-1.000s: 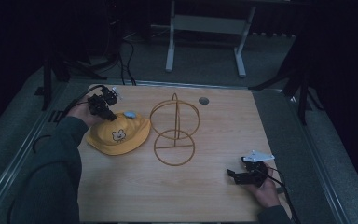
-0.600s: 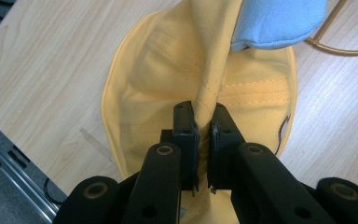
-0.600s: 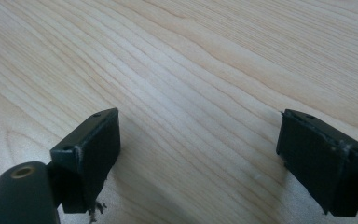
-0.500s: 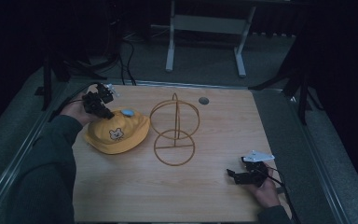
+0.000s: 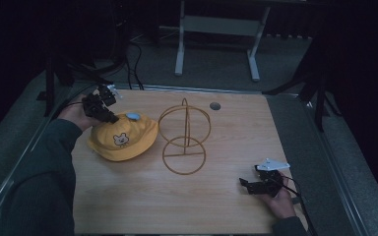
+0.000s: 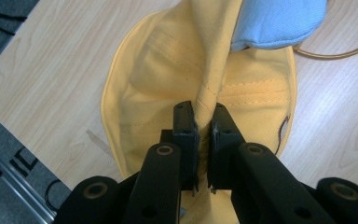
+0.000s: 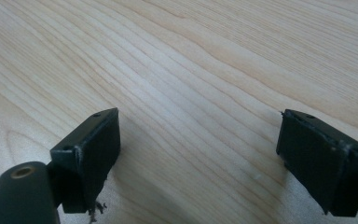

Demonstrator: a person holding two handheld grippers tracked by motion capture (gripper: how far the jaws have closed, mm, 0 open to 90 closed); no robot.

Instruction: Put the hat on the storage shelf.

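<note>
We see the left gripper (image 5: 109,116) clamped on a fold of the yellow hat (image 5: 123,140) near the left edge of the worktop (image 5: 128,206), toward its far-left corner. In the left gripper view, the two black jaws pinch a raised ridge of soft yellow cloth (image 6: 205,100) between their pads; stitched seam lines run across the fabric, and the rounded brim lies flat on the wood. A pale blue padded piece (image 6: 279,21) sits at the top of the hat, also visible in the high view as a small blue button (image 5: 133,116). The front of the hat carries a small bear-face patch (image 5: 120,140).

Just beside the hat, toward the worktop's centre, stands a thin golden wire stand (image 5: 184,137): an upright ring on a round flat base ring.

We see the right gripper (image 5: 256,185) resting near the near-right corner, jaws spread wide apart and holding nothing; its own view shows bare, pale, straight-grained wood between the black pads (image 7: 98,149). A small grey disc (image 5: 215,105) lies near the far edge.
</note>
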